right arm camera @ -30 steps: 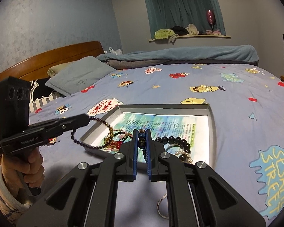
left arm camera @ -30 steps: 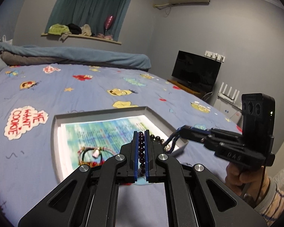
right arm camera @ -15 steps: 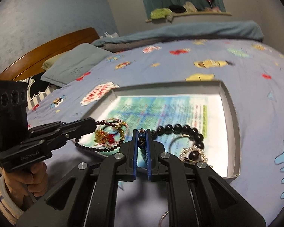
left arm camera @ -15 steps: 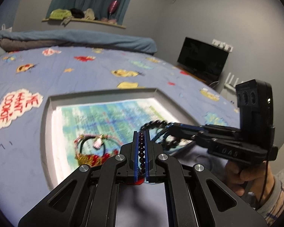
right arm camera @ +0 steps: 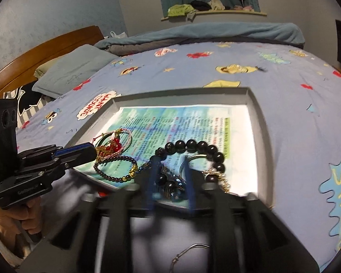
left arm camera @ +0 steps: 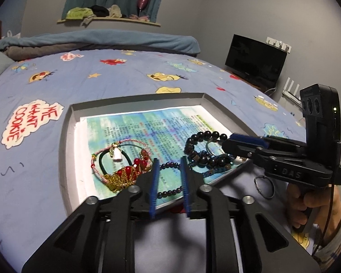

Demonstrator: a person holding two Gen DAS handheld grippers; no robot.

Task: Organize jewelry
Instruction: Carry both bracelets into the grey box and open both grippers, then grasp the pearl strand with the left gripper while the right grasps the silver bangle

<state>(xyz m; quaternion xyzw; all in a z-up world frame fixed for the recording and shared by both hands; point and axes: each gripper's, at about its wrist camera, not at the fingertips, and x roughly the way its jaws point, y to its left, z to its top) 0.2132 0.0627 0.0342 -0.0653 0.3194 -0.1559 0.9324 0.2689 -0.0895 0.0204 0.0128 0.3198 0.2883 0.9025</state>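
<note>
A grey shallow tray [left arm camera: 67,145] [right arm camera: 262,136] lined with a printed sheet lies on the bed. My left gripper [left arm camera: 169,166] is open over its near edge, with a small dark bead bracelet [left arm camera: 168,166] [right arm camera: 116,167] lying in the tray between the fingers. My right gripper [right arm camera: 170,166] is open over a blue beaded piece [right arm camera: 170,185] beside a large black bead bracelet [right arm camera: 193,146] [left arm camera: 202,136]. A red and gold chain with cord bracelets [left arm camera: 125,170] [right arm camera: 112,146] lies at the tray's left.
A metal ring [left arm camera: 263,185] [right arm camera: 188,253] lies on the blue cartoon bedsheet [left arm camera: 116,79] just outside the tray's near edge. Pillows [right arm camera: 72,72] and a wooden headboard are far left. A TV [left arm camera: 255,61] stands beyond the bed on the right.
Both grippers came down to the tray and opened. The small dark bead bracelet left the left fingers and the blue beaded piece left the right fingers; both now lie in the tray.
</note>
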